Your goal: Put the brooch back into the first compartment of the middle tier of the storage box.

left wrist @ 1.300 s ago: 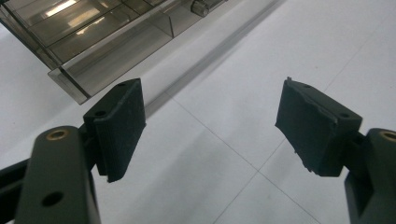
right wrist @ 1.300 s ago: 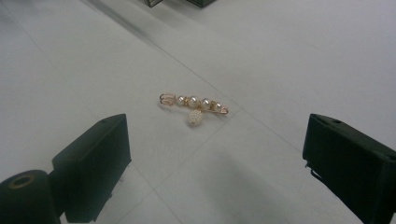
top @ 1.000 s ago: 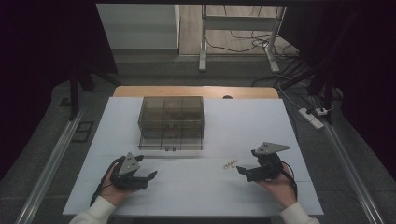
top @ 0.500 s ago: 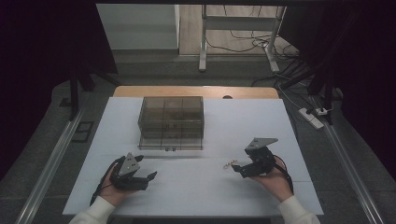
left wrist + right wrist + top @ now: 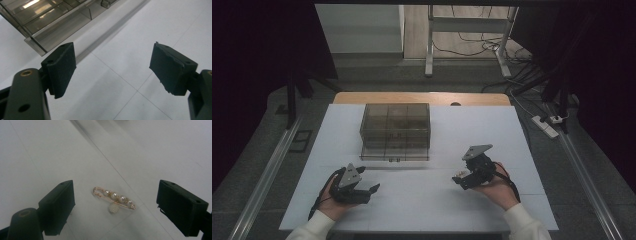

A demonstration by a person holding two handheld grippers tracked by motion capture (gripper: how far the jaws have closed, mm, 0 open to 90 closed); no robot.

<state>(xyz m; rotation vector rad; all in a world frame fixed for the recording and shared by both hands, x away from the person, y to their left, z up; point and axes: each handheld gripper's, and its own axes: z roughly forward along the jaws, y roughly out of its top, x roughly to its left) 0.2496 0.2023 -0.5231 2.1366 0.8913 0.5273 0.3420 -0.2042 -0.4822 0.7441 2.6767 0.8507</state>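
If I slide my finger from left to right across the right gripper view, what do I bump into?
One black padded finger of the right gripper → the small gold pin with white pearl beads, lying flat on the white table → the other black padded finger.

Brooch pin [image 5: 114, 199]: gold-toned metal wire, polished and glossy, strung with smooth lustrous pearl-like beads; one hanging pale ball, its surface finely bumpy.

Organizer box [image 5: 395, 131]: smoke-tinted transparent plastic, glossy, with smooth partition walls that caught reflections of the lights.

Counter [image 5: 422, 200]: covered in matt white sheets, smooth, with thin seams showing between them; a bare strip of light wood, smooth, at the far edge.

Right gripper [image 5: 115, 205] and left gripper [image 5: 112, 65]: black matt plastic bodies; jaws faced with dark pads, slightly rough, frayed at one edge; small brass-coloured metal inserts.
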